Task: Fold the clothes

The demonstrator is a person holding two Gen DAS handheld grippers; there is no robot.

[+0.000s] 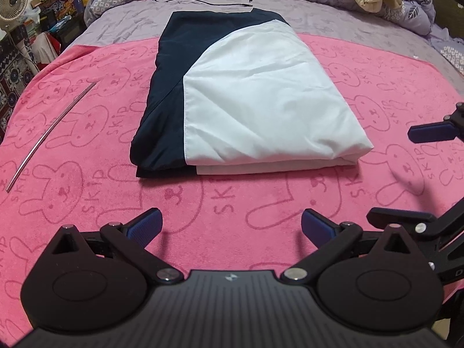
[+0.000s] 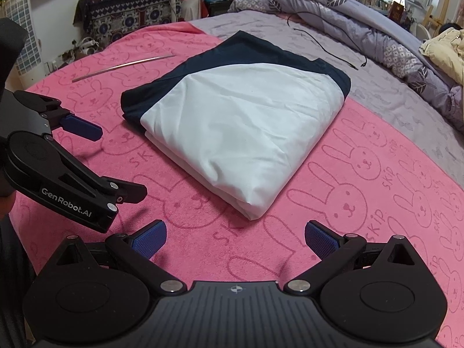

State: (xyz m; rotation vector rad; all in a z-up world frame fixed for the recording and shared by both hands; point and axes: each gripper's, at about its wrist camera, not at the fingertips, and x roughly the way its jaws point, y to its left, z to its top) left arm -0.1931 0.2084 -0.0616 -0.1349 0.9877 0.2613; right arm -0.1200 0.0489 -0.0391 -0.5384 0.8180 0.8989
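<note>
Two blue-padded fingers of the left gripper (image 1: 230,226) stand wide apart in the left wrist view, holding nothing and hovering over the pink rabbit-print towel (image 1: 87,191) spread on the bed. Just beyond them the folded garment (image 1: 261,110), white with a dark navy band along its left and far sides, lies flat on the towel, its far edge reaching onto the lavender bedsheet (image 1: 130,20). A thin metal rod (image 1: 49,130) rests on the towel well to the left, and a black cable (image 1: 203,0) lies on the sheet behind. The right gripper (image 1: 417,174) enters from the right edge, fingers spread. In the right wrist view, the right gripper (image 2: 235,240) is likewise fully open and empty above the towel (image 2: 362,203), with the garment (image 2: 246,133) near, a folded corner pointing toward it. The left gripper (image 2: 116,162) sits at the left, open, apart from the cloth. The rod (image 2: 124,65) lies beyond it.
</note>
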